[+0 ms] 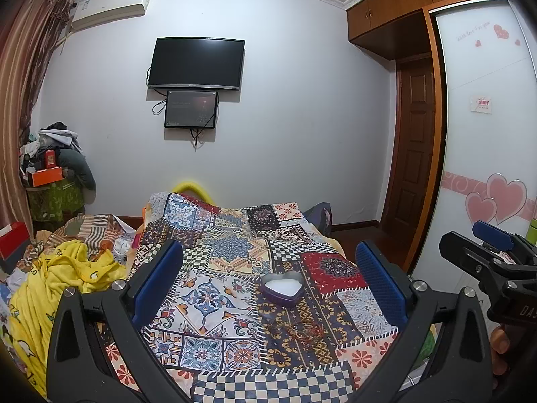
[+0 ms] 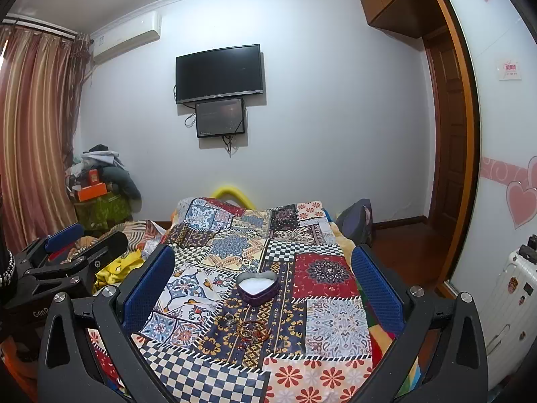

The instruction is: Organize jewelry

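The left gripper (image 1: 268, 282) is wide open and holds nothing; between its fingers, on the patchwork cloth (image 1: 214, 258), the heart-shaped tin (image 1: 282, 289) stands open; the bracelets (image 1: 303, 330) lie just near it; the right gripper (image 2: 261, 282) is also wide open and empty above the same cloth.

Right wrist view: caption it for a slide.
Open right gripper above a heart-shaped tin and loose bracelets on a patchwork cloth.
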Demonstrator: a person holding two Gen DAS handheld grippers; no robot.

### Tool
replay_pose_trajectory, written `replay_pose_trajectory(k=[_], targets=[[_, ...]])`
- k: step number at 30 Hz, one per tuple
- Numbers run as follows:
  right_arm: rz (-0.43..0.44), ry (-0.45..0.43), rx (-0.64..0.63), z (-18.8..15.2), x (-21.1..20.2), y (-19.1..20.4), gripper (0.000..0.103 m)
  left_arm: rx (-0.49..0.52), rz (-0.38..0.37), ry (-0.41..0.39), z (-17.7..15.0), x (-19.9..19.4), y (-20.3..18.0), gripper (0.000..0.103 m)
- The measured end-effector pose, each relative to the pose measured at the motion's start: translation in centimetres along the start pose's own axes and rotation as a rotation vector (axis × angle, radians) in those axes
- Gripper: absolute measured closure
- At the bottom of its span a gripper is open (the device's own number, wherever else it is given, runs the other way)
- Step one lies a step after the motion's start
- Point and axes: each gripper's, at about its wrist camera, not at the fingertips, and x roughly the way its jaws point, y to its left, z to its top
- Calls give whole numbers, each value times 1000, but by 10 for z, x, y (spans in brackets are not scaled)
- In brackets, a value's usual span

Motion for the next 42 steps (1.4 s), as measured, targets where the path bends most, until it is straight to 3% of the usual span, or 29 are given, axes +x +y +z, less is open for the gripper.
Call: replay_pose_trajectory(k=[28, 42], targets=[[8, 10, -1, -5, 3, 3, 0, -2, 9, 6, -3, 1, 6, 0], [2, 82, 14, -11, 25, -5, 0, -4, 32, 71, -8, 28, 5, 0]])
